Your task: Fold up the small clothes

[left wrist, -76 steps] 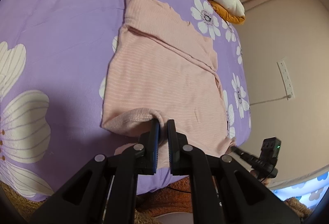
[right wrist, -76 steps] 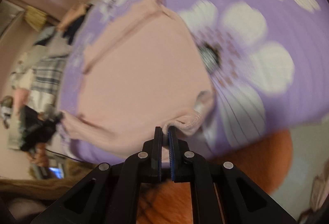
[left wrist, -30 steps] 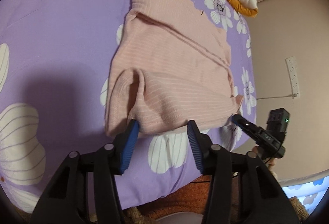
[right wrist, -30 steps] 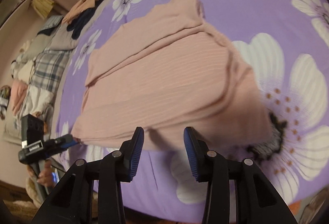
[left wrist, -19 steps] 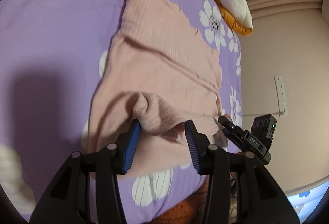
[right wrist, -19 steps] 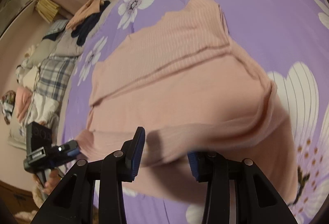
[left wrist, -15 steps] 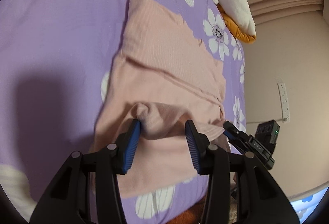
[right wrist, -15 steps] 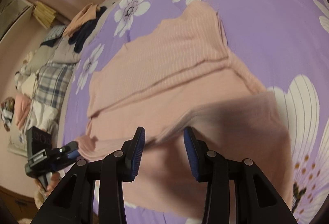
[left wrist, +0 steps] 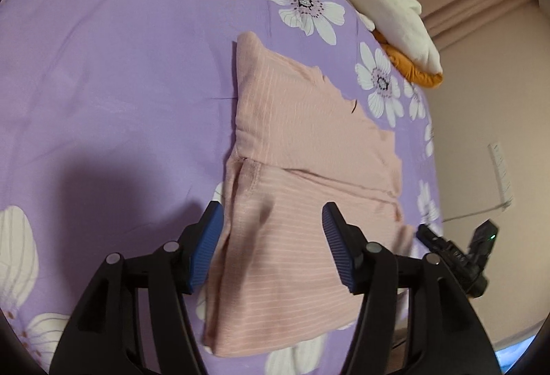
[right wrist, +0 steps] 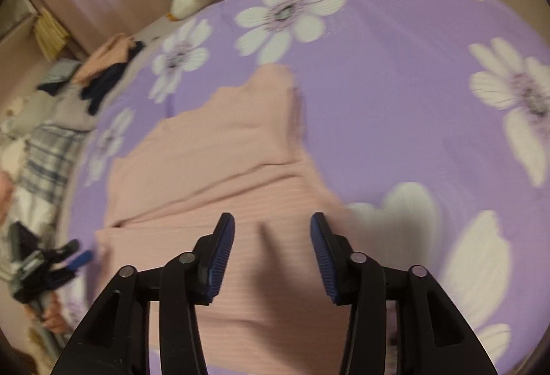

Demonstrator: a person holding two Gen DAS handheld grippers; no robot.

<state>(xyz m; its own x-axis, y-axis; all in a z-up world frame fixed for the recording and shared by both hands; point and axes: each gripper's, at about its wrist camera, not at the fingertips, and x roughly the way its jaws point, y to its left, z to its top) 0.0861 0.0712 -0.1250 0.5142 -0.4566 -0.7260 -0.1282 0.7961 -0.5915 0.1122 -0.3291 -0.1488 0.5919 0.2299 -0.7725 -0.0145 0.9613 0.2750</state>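
Purple floral bedspread (left wrist: 103,83) — wall socket (left wrist: 500,168), left view only.

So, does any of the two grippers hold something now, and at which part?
Nothing is held. The left gripper and the right gripper are both open over the folded pink garment, which lies free on the purple bedsheet.
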